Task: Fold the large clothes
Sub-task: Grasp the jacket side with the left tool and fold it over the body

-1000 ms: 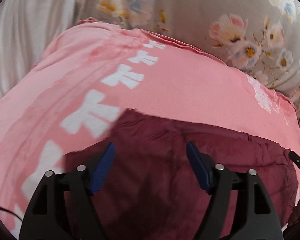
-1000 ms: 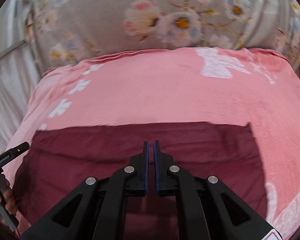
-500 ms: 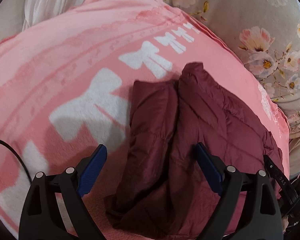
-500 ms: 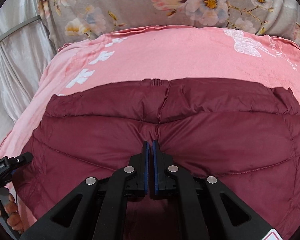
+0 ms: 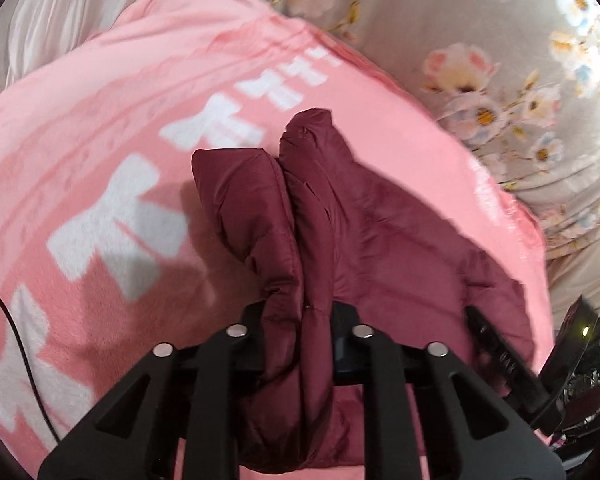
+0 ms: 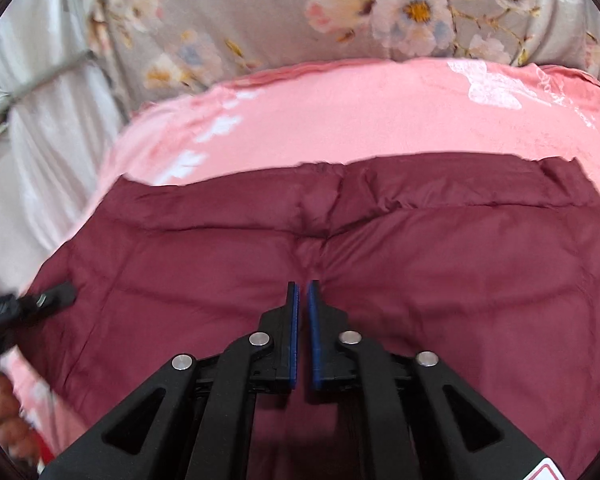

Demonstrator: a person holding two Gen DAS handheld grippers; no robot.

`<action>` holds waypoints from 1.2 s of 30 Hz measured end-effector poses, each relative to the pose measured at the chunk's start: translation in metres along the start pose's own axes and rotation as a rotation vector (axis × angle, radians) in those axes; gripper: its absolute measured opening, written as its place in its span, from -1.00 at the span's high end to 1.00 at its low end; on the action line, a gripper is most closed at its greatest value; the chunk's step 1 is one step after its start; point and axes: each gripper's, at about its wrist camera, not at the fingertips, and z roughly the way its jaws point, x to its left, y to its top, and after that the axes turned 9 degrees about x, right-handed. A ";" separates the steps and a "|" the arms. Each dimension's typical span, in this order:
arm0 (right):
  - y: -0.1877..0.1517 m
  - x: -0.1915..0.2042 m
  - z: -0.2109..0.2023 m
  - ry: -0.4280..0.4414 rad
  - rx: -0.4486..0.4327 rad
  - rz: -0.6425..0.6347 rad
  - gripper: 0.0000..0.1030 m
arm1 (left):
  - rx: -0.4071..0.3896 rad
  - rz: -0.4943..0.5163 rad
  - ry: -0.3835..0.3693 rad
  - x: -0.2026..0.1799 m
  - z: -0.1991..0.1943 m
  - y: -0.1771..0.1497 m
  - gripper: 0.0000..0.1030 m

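Note:
A dark red quilted jacket [image 5: 400,240] lies on a pink blanket [image 5: 100,140]. In the left wrist view my left gripper [image 5: 300,336] is shut on a bunched fold of the jacket near its left edge. In the right wrist view the jacket [image 6: 440,272] spreads wide across the blanket [image 6: 360,120]. My right gripper [image 6: 303,300] hovers over its middle with the jaws nearly together and nothing between them. The left gripper's tip [image 6: 56,296] shows at the jacket's left edge.
A grey floral bedspread [image 6: 380,12] lies beyond the blanket. White fabric [image 6: 48,152] hangs at the left. A black cable [image 5: 16,344] crosses the blanket at lower left. The right gripper's body [image 5: 512,364] shows at the left view's right edge.
My left gripper was open over the jacket's edge and has shut on a fold of it. The right gripper stays shut above the jacket's middle.

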 end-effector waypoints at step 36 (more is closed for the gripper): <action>-0.166 -0.139 -0.134 -0.007 -0.048 0.249 0.92 | 0.211 0.465 -0.184 -0.322 0.051 -0.101 0.76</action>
